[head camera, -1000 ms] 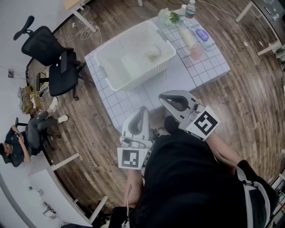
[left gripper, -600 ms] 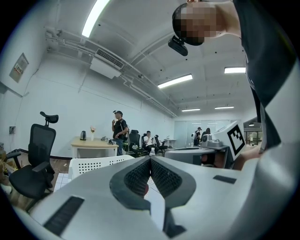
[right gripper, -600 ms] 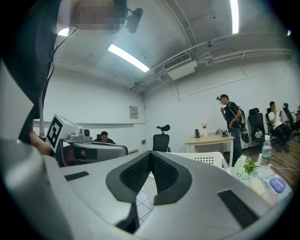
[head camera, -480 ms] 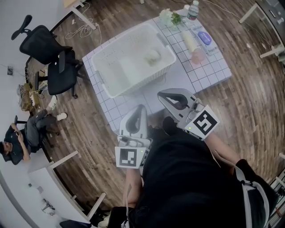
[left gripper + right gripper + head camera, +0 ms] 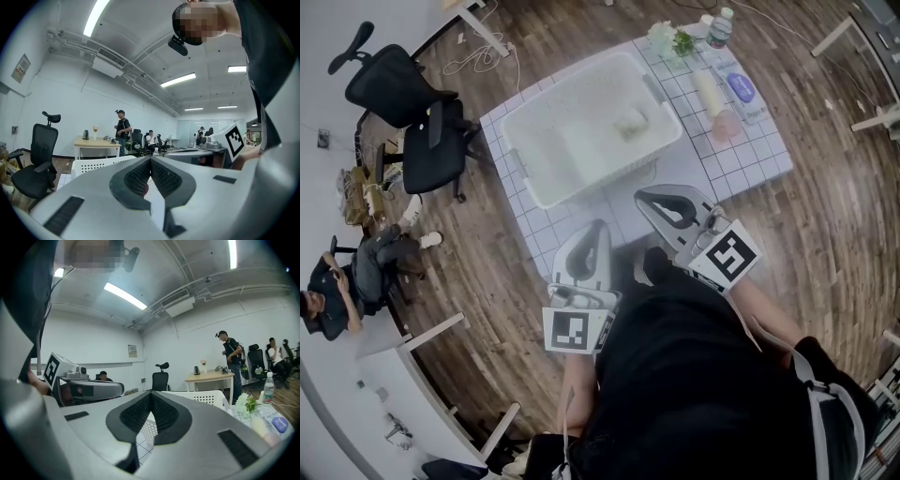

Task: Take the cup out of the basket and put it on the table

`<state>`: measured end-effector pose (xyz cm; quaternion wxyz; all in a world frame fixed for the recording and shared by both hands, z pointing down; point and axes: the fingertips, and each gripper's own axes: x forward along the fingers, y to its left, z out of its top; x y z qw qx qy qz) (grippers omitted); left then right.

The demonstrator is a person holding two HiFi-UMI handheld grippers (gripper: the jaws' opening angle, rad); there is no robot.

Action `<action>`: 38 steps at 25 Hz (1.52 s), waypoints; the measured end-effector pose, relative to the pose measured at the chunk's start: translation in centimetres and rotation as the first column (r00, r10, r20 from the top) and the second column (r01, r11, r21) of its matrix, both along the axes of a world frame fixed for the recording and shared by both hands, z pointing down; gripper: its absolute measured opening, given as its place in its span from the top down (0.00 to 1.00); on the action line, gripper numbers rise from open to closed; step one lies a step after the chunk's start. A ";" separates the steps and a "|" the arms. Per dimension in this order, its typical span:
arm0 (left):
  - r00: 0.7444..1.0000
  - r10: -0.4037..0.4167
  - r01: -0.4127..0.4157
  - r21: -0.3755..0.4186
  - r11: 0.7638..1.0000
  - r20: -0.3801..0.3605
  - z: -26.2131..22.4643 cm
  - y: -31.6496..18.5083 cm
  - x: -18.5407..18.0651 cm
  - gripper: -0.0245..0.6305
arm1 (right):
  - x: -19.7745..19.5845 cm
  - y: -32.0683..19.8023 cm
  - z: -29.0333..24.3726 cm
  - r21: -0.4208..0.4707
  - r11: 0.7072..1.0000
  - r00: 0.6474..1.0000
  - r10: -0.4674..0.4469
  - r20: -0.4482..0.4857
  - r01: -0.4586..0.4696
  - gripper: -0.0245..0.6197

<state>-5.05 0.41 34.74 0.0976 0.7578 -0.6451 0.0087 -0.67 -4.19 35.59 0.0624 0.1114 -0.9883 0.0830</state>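
Note:
A white perforated basket [image 5: 581, 141] stands on the low white grid-top table [image 5: 750, 159]. A pale cup [image 5: 631, 122] lies inside it, toward its right end. Both grippers hover at the table's near edge, short of the basket. My left gripper [image 5: 598, 228] has its jaws together with nothing between them, as the left gripper view [image 5: 150, 159] shows. My right gripper [image 5: 643, 198] is likewise shut and empty [image 5: 151, 393]. The basket's rim [image 5: 93, 164] shows beyond the left jaws and also beyond the right jaws [image 5: 206, 397]. The cup is hidden in both gripper views.
On the table's right part lie a water bottle [image 5: 721, 26], white flowers [image 5: 672, 39], a cream cylinder [image 5: 707, 91], a blue packet [image 5: 741, 87] and a pink cup [image 5: 727, 125]. A black office chair [image 5: 403, 122] stands left of the table. A person [image 5: 356, 281] sits at far left.
Both grippers have edged slightly toward the table's near edge, and the head view has shifted a little. Their jaws stay shut and the cup has not moved.

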 end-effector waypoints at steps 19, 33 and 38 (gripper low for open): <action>0.981 0.191 -0.190 0.043 0.981 -0.015 -0.2 -2.9 -3.7 0.95 | -2.7 -2.3 0.6 0.052 0.981 0.975 0.190 -0.112 -0.185 0.94; 0.966 0.257 -0.256 0.027 0.966 -0.035 0.7 -4.1 -6.1 0.95 | -5.5 -5.1 3.2 0.104 0.978 0.942 0.201 -0.268 -0.180 0.79; 0.963 0.267 -0.266 0.018 0.964 -0.040 1.2 -4.7 -6.6 0.95 | -6.5 -6.9 4.9 0.119 0.982 0.923 0.176 -0.343 -0.144 0.73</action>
